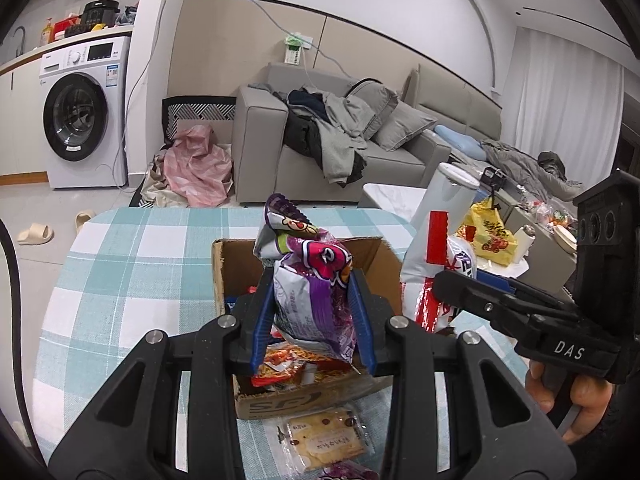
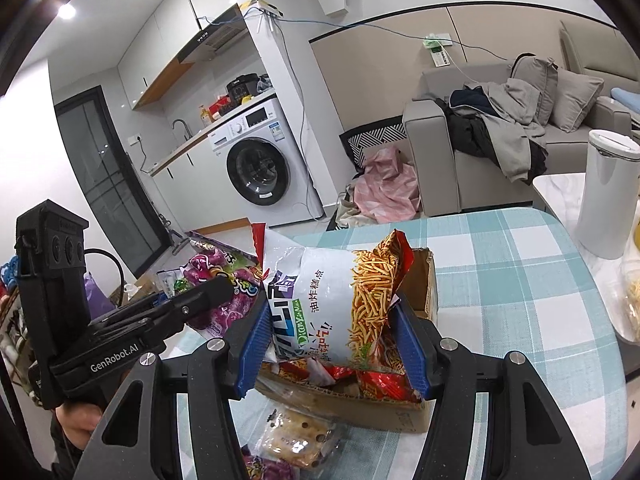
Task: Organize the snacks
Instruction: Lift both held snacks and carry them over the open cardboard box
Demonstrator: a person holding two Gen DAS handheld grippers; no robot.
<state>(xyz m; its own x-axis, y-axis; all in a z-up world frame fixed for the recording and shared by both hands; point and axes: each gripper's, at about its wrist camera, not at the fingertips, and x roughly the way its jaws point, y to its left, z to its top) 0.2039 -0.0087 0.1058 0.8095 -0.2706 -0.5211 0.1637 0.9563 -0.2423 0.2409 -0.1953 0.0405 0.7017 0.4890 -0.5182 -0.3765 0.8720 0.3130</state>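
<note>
My left gripper (image 1: pixel 313 320) is shut on a purple and white snack bag (image 1: pixel 310 292), held upright above an open cardboard box (image 1: pixel 218 268) on the checked tablecloth. My right gripper (image 2: pixel 334 332) is shut on a white and red bag of fried sticks (image 2: pixel 336 300), which also hangs over the cardboard box (image 2: pixel 430 288). Red snack packs (image 2: pixel 376 384) lie inside the box. In the left wrist view the right gripper's bag (image 1: pixel 430 280) sits just right of the purple one. The right wrist view shows the purple bag (image 2: pixel 216 276) at the left.
A clear pack of biscuits (image 1: pixel 324 444) lies on the cloth in front of the box, with a purple packet edge below it. A tall white canister (image 2: pixel 608 196) stands right of the table. Beyond are a sofa with clothes (image 1: pixel 328 136) and a washing machine (image 1: pixel 80 112).
</note>
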